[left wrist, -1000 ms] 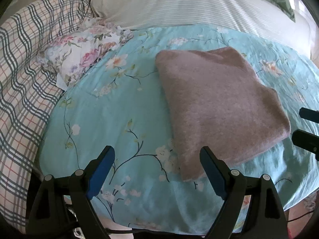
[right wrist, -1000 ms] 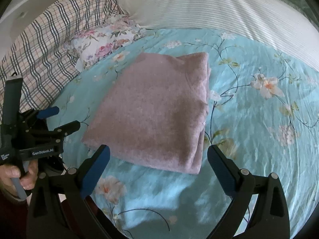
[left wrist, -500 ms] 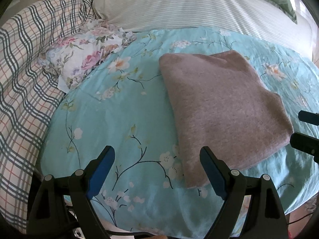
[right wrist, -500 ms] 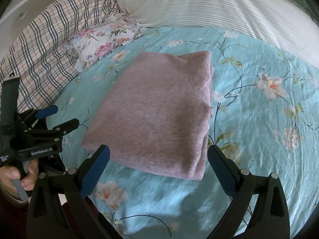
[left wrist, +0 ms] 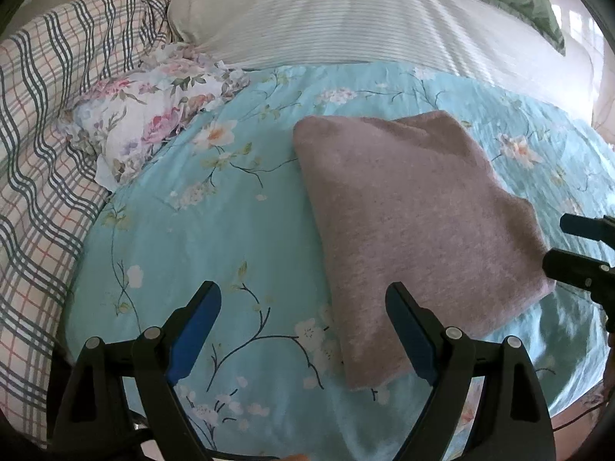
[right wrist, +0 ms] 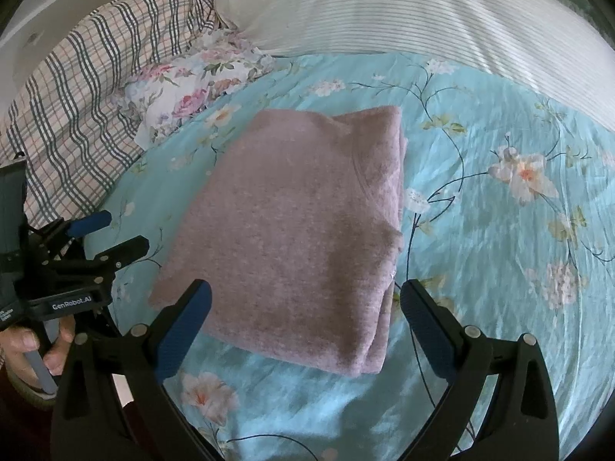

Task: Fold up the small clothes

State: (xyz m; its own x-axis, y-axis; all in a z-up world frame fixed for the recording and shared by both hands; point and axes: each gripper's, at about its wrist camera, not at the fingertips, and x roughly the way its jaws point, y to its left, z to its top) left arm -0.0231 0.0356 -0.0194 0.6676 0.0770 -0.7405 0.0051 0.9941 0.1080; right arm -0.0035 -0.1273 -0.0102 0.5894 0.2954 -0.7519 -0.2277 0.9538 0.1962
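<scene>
Mauve knit garment (right wrist: 307, 226) lies flat on the bed's turquoise floral sheet (right wrist: 499, 238), already folded into a compact rectangle. Layered edges stack along its right side and near right corner in the right wrist view, so the fold looks complete or nearly so. Probably parked mid-sheet because that is the flattest open patch for folding.

Left tool (left wrist: 303, 330): fingers wide apart, holding nothing, hovering above the sheet at the garment's near left corner; its right finger (left wrist: 407, 330) overlaps the garment's edge in view, contact not clear. Right tool (right wrist: 305, 320): fingers wide apart, empty, straddling the garment's near edge from above. Both sit low and just short of the cloth, which reads as either released or poised for a last tidy or another fold.

Orientation: long axis runs from the near edge away toward the striped pillow (right wrist: 423, 11), slightly tilted leftward at the far end in the right wrist view. Short near edge faces the tools. A curved seam, maybe a neckline, shows on the upper right part.

Bystanders: crumpled floral cloth (left wrist: 153, 123) and plaid blanket (left wrist: 42, 153) to the left, well apart from the garment.
</scene>
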